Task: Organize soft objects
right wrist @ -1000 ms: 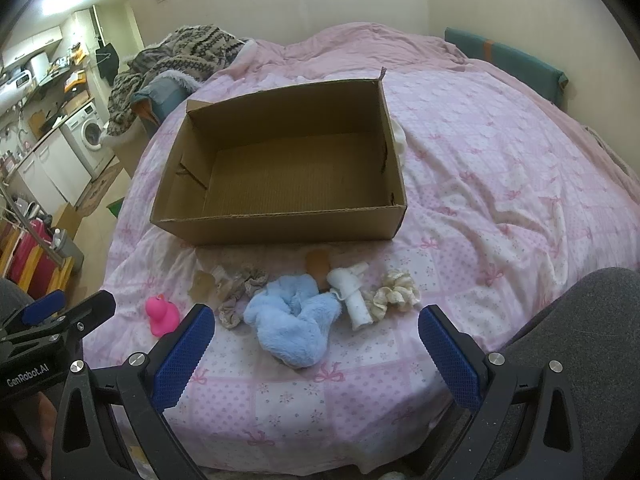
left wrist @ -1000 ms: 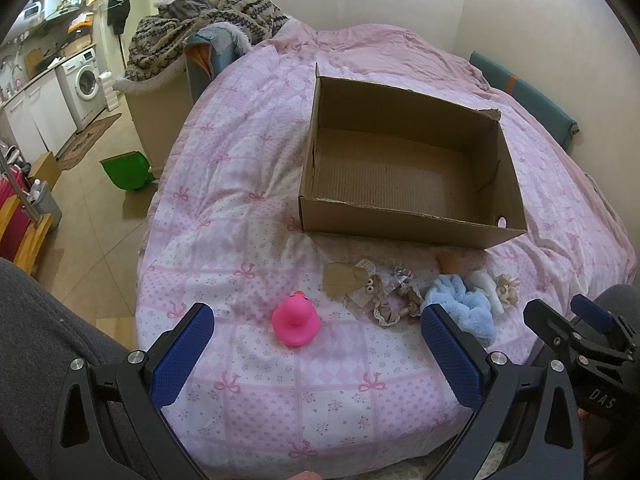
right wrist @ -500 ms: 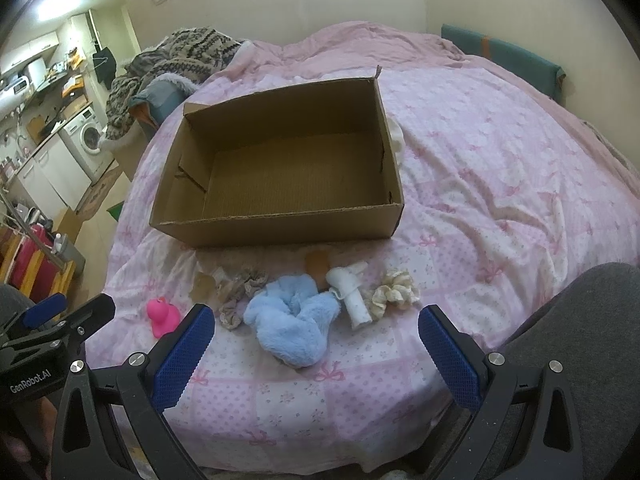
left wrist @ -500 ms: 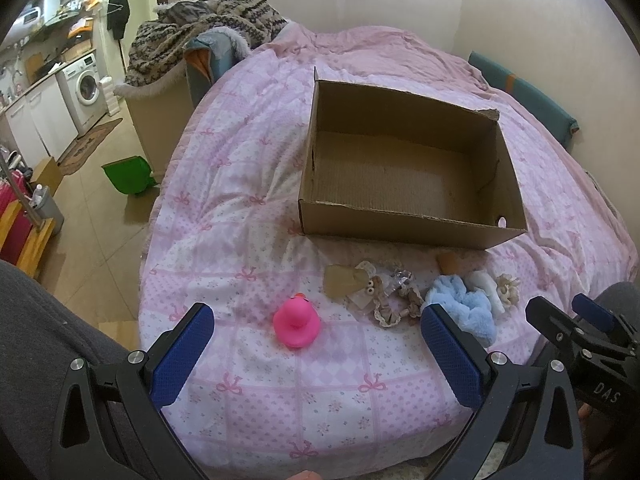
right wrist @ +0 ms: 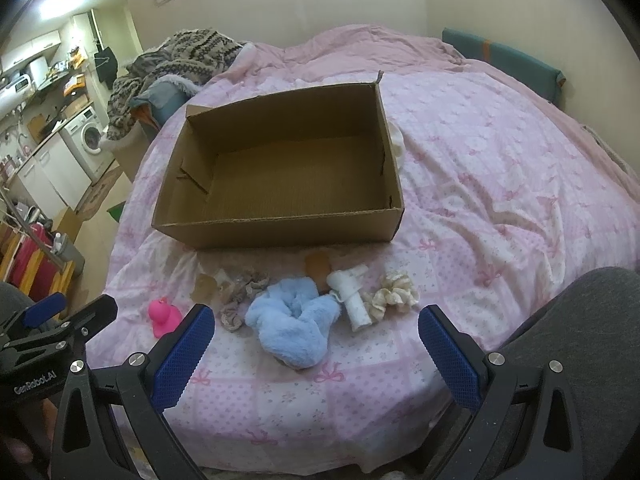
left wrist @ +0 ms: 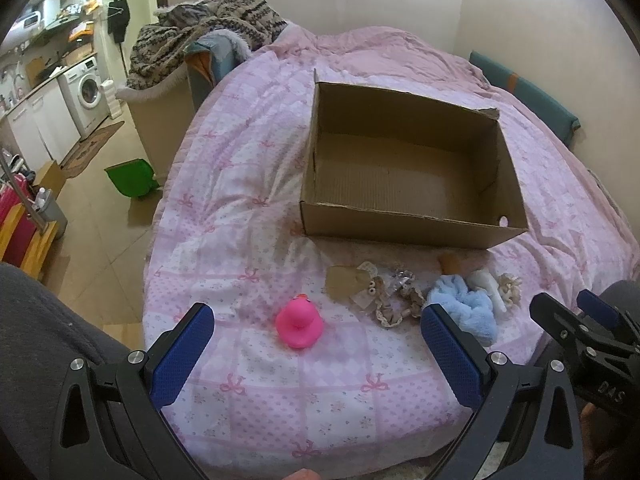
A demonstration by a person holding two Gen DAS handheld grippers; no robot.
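Both grippers held low over the near edge of the bed (left wrist: 240,168), jaws spread wide, nothing gripped: left gripper (left wrist: 318,346), right gripper (right wrist: 316,344). Open cardboard box (right wrist: 280,232) sits on the pink quilt. In a row just in front of it: pink rubber duck (left wrist: 299,326), beige lace scrunchie (left wrist: 394,300), fluffy blue scrunchie (right wrist: 294,320), white rolled cloth (right wrist: 352,296), cream scrunchie (right wrist: 394,294).

An open cardboard box (right wrist: 280,176) is seen mid-frame, nothing inside. Below it, a row is laid on the bed: pink duck (right wrist: 163,316), beige scrunchie (right wrist: 240,296), fluffy blue scrunchie (right wrist: 294,320), white roll (right wrist: 354,296), cream scrunchie (right wrist: 394,298).
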